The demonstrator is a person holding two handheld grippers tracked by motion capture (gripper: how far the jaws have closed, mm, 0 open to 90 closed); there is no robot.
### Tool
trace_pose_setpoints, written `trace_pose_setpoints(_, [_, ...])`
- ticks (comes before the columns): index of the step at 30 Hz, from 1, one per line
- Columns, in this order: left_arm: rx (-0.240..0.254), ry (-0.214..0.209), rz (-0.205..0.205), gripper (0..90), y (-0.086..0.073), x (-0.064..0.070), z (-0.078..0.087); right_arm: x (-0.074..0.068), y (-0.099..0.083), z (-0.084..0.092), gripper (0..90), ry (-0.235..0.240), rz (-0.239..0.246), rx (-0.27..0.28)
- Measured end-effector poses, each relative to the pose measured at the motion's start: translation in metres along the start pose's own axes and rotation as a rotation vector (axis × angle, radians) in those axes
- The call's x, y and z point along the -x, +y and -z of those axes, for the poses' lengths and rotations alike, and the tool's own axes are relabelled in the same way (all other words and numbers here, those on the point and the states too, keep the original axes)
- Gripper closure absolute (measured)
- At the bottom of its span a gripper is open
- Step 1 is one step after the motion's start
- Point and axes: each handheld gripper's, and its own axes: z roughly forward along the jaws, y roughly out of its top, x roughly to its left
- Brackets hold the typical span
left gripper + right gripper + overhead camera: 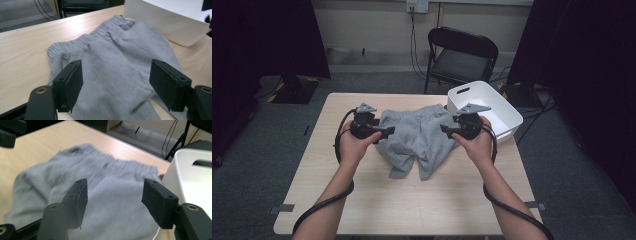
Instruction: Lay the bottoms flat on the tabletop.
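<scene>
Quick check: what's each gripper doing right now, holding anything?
Left gripper: open, nothing held, above the grey shorts.
Right gripper: open, nothing held, above the shorts.

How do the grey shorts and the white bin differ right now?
The grey shorts are soft, crumpled cloth lying flat mid-table; the white bin is a rigid, upright tub at the table's far right corner. The shorts sit between the open left gripper and right gripper; the bin stands beyond the right one. Both rest on the wooden table.
</scene>
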Motion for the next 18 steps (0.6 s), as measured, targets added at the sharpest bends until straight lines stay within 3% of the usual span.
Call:
trace_pose_setpoints(4, [-0.005,-0.025,-0.015,25.2,-0.017,0.012,0.005,-0.008,-0.018,0.008,34.4,0.025,-0.027,0.003])
trace_pose_setpoints(9, [-0.008,-0.052,-0.026,25.1,-0.038,0.022,0.006,-0.016,-0.041,0.013,33.2,0.058,-0.027,-0.006])
trace_pose_setpoints(14, [-0.041,-0.067,-0.065,25.0,-0.061,0.035,0.000,-0.024,-0.062,0.016,32.4,0.075,-0.023,-0.018])
trace_pose_setpoints(18, [-0.050,-0.084,-0.052,25.0,-0.078,0.039,-0.005,-0.028,-0.076,0.016,31.1,0.070,-0.003,-0.042])
